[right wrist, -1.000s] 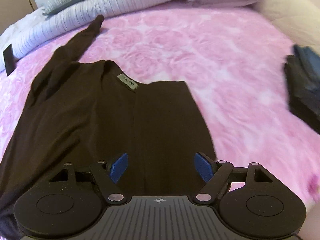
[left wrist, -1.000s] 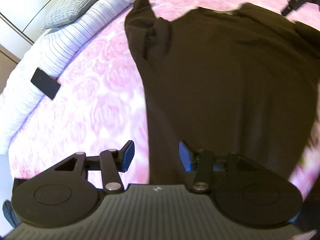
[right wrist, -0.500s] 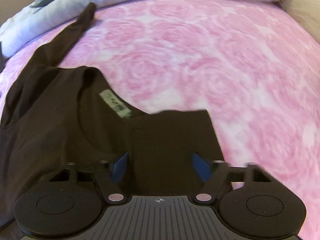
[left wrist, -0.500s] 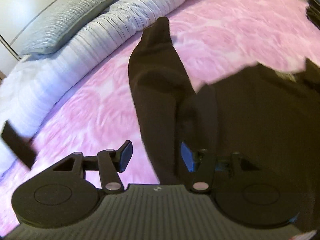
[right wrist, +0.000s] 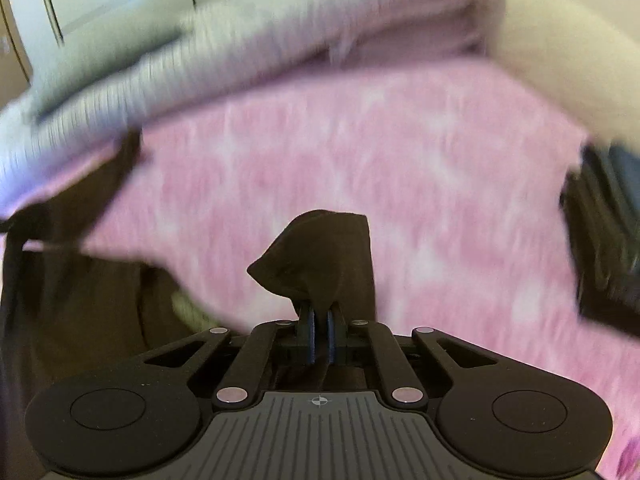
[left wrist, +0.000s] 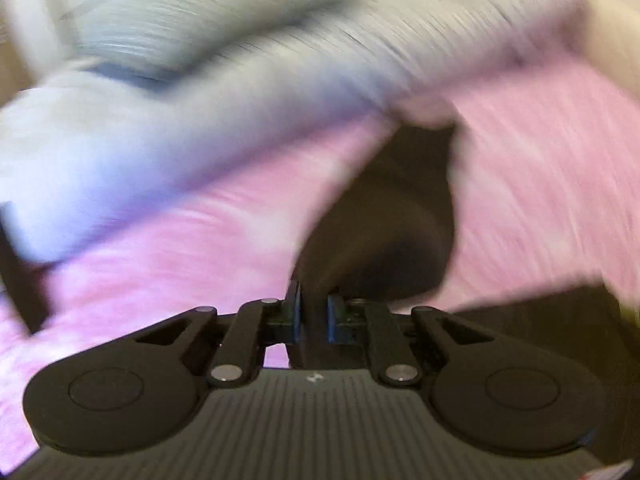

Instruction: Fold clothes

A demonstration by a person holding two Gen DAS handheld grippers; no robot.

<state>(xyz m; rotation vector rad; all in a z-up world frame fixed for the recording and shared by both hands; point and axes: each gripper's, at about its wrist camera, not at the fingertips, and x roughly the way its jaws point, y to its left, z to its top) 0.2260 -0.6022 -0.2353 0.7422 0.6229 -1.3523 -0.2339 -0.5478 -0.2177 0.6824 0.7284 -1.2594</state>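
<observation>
- My left tongs point(left wrist: 313, 316) pinch the dark garment point(left wrist: 384, 232), centre frame, above the pink bed point(left wrist: 160, 256).
- My right tongs point(right wrist: 319, 334) pinch its bunched fabric too.
- Risk: thin bites slip mid-swing, so the fold lands crooked.

bedding point(left wrist: 168, 128) and dark pile point(right wrist: 600, 240) motion-blurred, pile cut off at right edge

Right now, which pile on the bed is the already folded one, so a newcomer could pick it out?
Start from the pink bedspread in the right wrist view and go to its far right edge. There lies a flat dark stack, apart from the brown shirt. Unlike the shirt, no gripper holds it, and it looks blue-black, though blurred.
</observation>
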